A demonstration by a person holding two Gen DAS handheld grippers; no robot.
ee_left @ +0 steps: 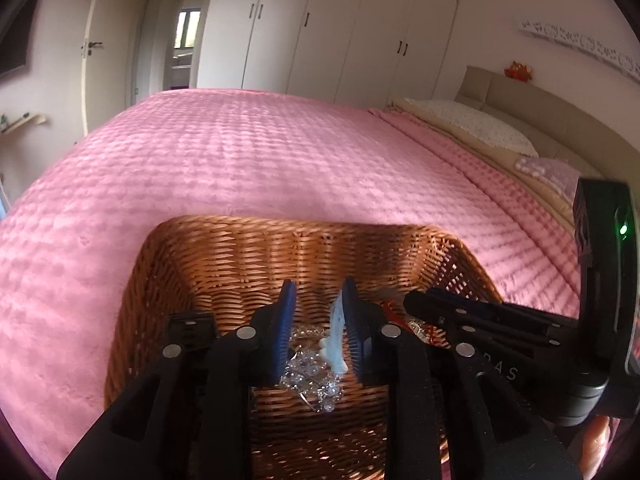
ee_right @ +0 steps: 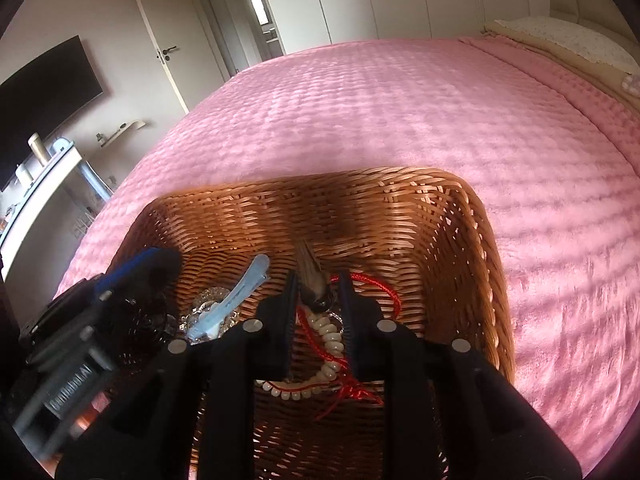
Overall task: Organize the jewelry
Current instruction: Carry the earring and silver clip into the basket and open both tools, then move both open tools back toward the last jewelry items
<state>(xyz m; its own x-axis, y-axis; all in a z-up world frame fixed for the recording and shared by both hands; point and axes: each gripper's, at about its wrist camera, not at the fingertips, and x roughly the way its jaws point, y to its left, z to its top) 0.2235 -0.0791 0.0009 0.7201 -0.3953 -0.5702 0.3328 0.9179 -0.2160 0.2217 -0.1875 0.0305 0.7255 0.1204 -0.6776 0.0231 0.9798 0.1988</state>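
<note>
A brown wicker basket [ee_left: 304, 226] [ee_right: 360, 178] sits on the pink bed, and both grippers reach down into it. My left gripper [ee_left: 319, 286] has its blue pads apart. A pale blue hair clip [ee_left: 336, 332] [ee_right: 232, 296] leans by its right pad, over a clear crystal bracelet [ee_left: 316, 384] [ee_right: 204, 300] on the basket floor. My right gripper [ee_right: 318, 280] also stands open. Between its fingers lie a cream bead bracelet [ee_right: 332, 344] on red cord [ee_right: 384, 284] and a brown tassel [ee_right: 310, 268]. Neither pair of pads presses on anything.
The pink quilted bedspread [ee_left: 248, 160] spreads wide beyond the basket. Pillows [ee_left: 472, 124] and a headboard lie at the right. White wardrobes [ee_left: 320, 28] and a door [ee_right: 160, 52] line the far wall. A dark screen [ee_right: 44, 84] and a white desk [ee_right: 44, 184] stand left.
</note>
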